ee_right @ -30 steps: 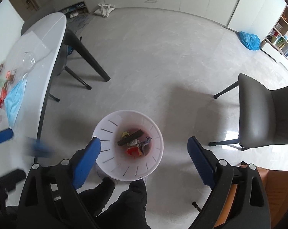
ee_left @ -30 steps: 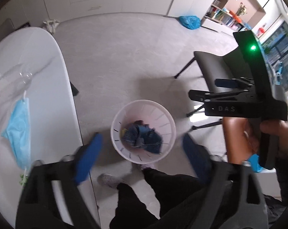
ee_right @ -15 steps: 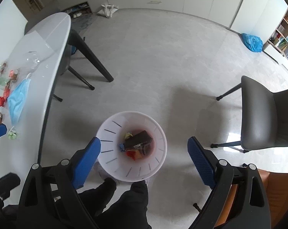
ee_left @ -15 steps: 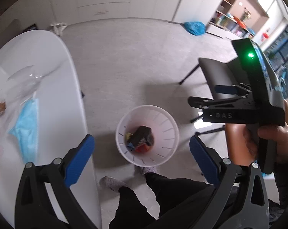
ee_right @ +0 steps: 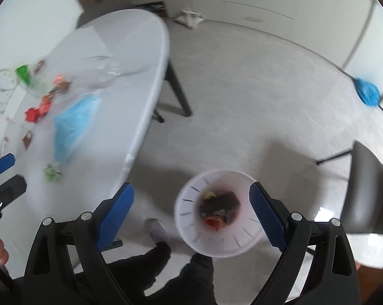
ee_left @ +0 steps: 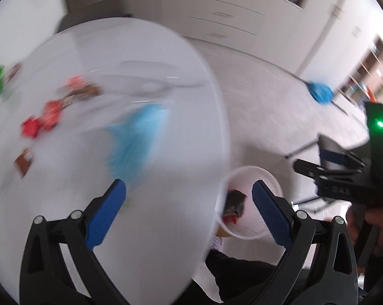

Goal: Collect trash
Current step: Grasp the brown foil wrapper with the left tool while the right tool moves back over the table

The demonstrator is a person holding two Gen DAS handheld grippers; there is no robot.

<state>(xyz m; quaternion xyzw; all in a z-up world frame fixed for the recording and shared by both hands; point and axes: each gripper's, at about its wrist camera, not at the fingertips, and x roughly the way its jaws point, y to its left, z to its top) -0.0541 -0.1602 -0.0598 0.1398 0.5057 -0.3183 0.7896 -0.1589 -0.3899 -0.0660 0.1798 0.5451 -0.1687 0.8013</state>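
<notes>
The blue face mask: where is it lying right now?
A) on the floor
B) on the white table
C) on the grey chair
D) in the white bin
B: the blue face mask lies flat on the white table, apart from the white bin on the floor.

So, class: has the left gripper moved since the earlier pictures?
Yes. The left gripper has swung away from above the bin to over the table.
</notes>
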